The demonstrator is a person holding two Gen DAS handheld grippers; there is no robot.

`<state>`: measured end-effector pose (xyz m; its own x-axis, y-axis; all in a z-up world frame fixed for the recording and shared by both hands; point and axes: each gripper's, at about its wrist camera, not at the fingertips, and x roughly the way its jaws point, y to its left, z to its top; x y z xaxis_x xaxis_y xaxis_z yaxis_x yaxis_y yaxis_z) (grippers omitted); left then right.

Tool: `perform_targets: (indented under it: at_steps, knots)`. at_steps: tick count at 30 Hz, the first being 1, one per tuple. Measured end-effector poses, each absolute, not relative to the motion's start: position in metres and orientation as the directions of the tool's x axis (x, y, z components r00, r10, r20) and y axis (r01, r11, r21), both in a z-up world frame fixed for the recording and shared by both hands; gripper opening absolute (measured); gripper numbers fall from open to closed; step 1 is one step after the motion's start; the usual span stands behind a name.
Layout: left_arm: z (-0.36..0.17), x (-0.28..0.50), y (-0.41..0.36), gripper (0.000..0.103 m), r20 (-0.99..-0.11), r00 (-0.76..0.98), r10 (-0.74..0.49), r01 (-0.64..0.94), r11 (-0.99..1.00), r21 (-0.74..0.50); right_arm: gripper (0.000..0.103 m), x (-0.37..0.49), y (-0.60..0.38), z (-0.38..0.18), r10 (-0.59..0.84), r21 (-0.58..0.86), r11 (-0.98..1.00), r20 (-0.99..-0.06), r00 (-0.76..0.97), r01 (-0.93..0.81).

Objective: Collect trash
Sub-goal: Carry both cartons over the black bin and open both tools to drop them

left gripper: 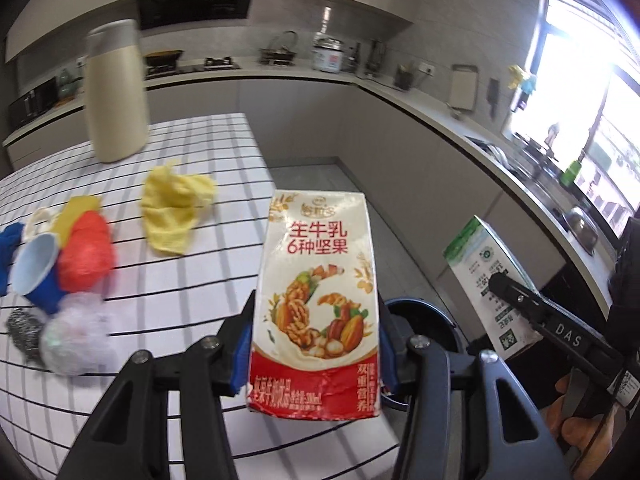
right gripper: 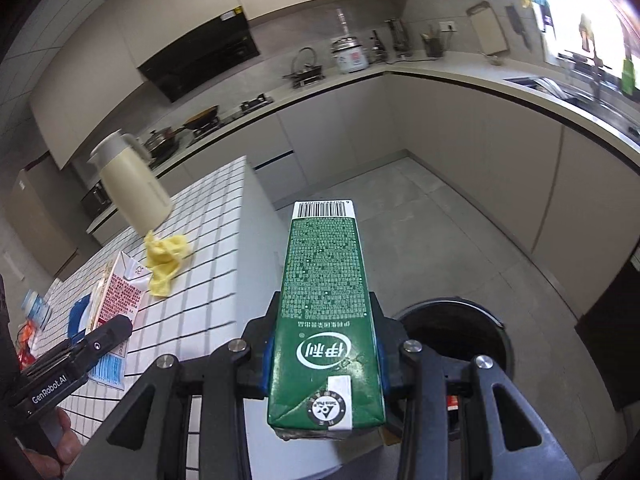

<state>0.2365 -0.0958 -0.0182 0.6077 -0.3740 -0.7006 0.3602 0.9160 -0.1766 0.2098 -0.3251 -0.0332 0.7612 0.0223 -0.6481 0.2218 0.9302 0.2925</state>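
Observation:
My left gripper (left gripper: 314, 354) is shut on a cream and red nut-milk carton (left gripper: 318, 300), held near the edge of the checked table (left gripper: 192, 280). My right gripper (right gripper: 324, 354) is shut on a green milk carton (right gripper: 326, 320), held above the floor beside a round black trash bin (right gripper: 480, 344). The bin's rim (left gripper: 424, 312) shows behind the left carton. The green carton (left gripper: 486, 280) and right gripper also show at the right of the left wrist view. The left carton (right gripper: 120, 292) shows in the right wrist view.
On the table lie a yellow cloth (left gripper: 172, 208), a blue paper cup (left gripper: 36, 272), red crumpled plastic (left gripper: 86, 256), a steel scourer (left gripper: 24, 332), clear plastic wrap (left gripper: 76, 340) and a beige thermos jug (left gripper: 114, 92). Kitchen counters (right gripper: 500, 76) run behind and to the right.

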Motion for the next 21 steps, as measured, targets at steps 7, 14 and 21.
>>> perform_targets:
  at_steps: [7,14,21]
  knots:
    - [-0.037,0.231,-0.161,0.052,-0.735,0.536,-0.415,0.438,0.881,-0.179,0.039,0.180,-0.386,-0.052,-0.034,0.286,0.907,-0.683,0.730,0.310]
    - [-0.059,0.226,-0.205,0.052,-0.771,0.488,-0.409,0.461,0.871,-0.170,0.039,0.166,-0.425,-0.080,-0.025,0.290,0.895,-0.724,0.689,0.338]
    - [-0.086,0.225,-0.229,0.052,-0.807,0.456,-0.375,0.456,0.877,-0.150,0.039,0.168,-0.450,-0.103,0.003,0.296,0.896,-0.750,0.661,0.332]
